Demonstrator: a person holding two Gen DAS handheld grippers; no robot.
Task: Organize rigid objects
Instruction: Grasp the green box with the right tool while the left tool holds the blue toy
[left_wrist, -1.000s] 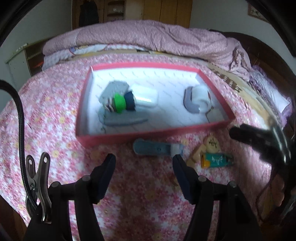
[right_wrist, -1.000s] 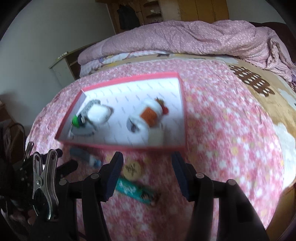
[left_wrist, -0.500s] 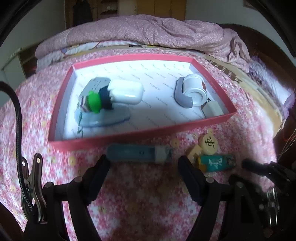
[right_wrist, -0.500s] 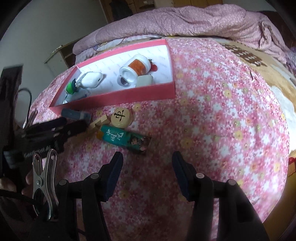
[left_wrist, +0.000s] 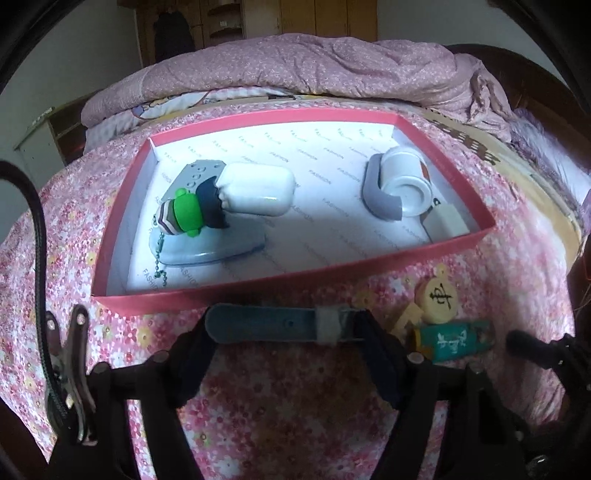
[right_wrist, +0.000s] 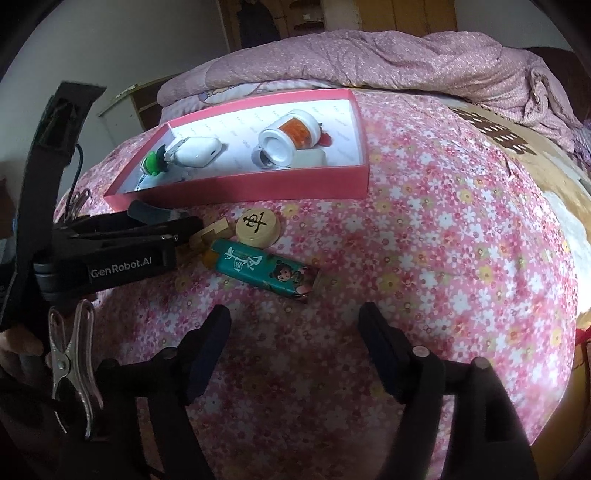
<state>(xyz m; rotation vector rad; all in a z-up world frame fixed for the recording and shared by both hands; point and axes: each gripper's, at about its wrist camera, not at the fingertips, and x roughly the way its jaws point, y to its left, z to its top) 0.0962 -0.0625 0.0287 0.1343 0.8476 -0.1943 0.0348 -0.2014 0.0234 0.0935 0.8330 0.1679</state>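
Note:
A red box (left_wrist: 303, 280) with a white floor lies on the floral bedspread and holds a white earbud case (left_wrist: 258, 188), a green toy (left_wrist: 186, 216), a white jar (left_wrist: 404, 181) and other small items. A flat blue tool (left_wrist: 273, 325) lies in front of the box. My left gripper (left_wrist: 284, 332) is open with its fingertips at both ends of the blue tool. A round wooden chess piece (right_wrist: 257, 224), a wooden block (right_wrist: 208, 234) and a teal lighter (right_wrist: 266, 271) lie beside it. My right gripper (right_wrist: 295, 332) is open and empty, just short of the lighter.
A folded pink quilt (left_wrist: 314, 70) lies behind the box. The left gripper's body (right_wrist: 122, 254) lies left of the chess piece in the right wrist view. The bed edge curves away at the right. A wardrobe (right_wrist: 388, 14) stands behind.
My left gripper moved forward until its fingertips bracket the blue tool. My right gripper moved back and lower, so the lighter and chess piece lie nearer in front of it.

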